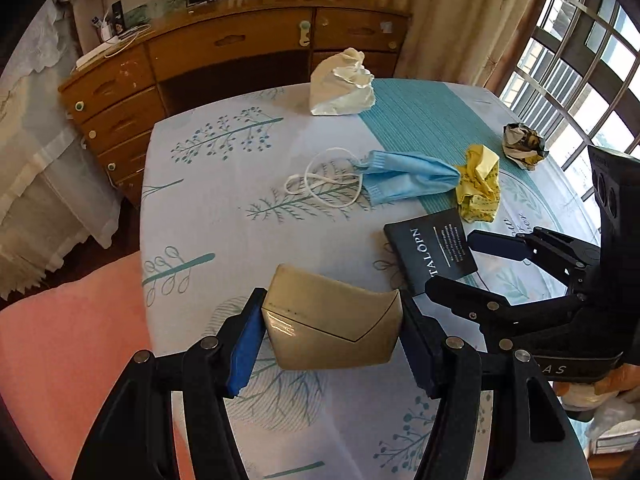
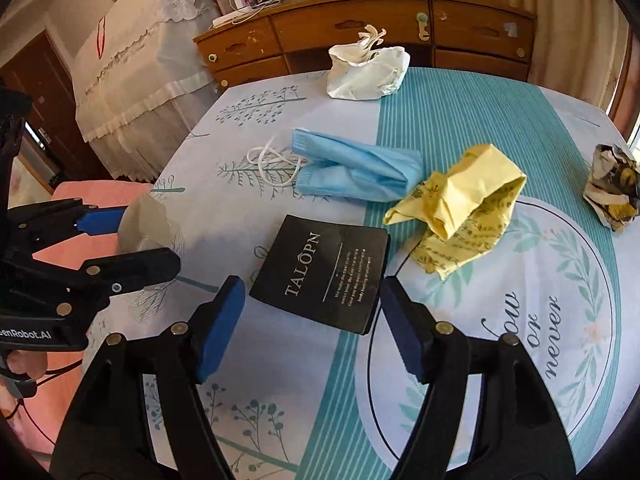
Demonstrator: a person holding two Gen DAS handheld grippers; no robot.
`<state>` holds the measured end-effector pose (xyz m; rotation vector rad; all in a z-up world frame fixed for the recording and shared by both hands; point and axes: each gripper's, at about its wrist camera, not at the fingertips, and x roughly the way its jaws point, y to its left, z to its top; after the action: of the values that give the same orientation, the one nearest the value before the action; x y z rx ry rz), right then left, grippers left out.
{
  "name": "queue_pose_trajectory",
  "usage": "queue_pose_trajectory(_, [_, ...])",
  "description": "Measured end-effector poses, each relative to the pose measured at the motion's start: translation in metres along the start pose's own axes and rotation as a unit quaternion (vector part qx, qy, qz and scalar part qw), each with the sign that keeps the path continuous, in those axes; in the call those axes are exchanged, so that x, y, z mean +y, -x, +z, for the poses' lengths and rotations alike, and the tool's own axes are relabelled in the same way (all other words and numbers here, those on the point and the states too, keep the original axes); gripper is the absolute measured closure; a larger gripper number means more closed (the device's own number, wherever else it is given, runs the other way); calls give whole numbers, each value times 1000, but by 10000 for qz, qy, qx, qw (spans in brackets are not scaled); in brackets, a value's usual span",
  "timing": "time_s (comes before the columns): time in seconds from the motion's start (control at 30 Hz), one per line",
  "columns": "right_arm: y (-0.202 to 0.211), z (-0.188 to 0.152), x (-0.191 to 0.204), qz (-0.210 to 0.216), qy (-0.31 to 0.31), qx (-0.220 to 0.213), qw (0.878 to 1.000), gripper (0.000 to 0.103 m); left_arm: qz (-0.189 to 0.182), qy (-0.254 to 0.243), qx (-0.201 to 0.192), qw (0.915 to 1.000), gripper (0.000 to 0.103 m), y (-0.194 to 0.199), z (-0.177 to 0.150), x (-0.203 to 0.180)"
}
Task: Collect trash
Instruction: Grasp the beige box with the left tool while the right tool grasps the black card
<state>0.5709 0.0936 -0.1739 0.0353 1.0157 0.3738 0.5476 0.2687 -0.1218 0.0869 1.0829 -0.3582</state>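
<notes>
My left gripper is shut on a beige box, its blue pads pressing both ends, held just above the table's near left part. In the right wrist view the same box sits in that gripper at the left edge. My right gripper stands open over a black packet printed TALOPN, which lies flat between and beyond its fingers. Further back lie a blue face mask, a crumpled yellow wrapper, a dark paper ball and a crumpled white bag.
The table wears a light cloth with tree prints and a teal stripe. A wooden dresser stands behind it, a barred window to the right, a pink cushion at the near left, and a lace-covered piece of furniture at the far left.
</notes>
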Motion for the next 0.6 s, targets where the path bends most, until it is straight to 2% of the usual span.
queue_pose_trajectory(0.17, [-10,4,8,-181,-107,34,9998,24,-9,242,-3,9997,40,2,-5,17])
queue_pose_trajectory(0.4, [-29,7,36,-1129,344,27,9930,23,-31,414,6,9991,40,4,-12,27])
queue_pose_trajectory(0.47, [-30,6,37,-1172,324,-20,9926,24,-40,446,9,9990,40,6,-15,28])
queue_pose_trajectory(0.53, [-31,6,36,-1209,328,-28,9921,26,-53,466,13,9989,40,6,-17,27])
queue_pose_trajectory(0.57, [-29,6,35,-1205,322,-58,9922,34,-60,468,14,9989,40,7,-19,26])
queue_pose_trajectory(0.6, [-29,6,35,-1205,329,-35,9922,34,-61,468,14,9989,40,7,-20,25])
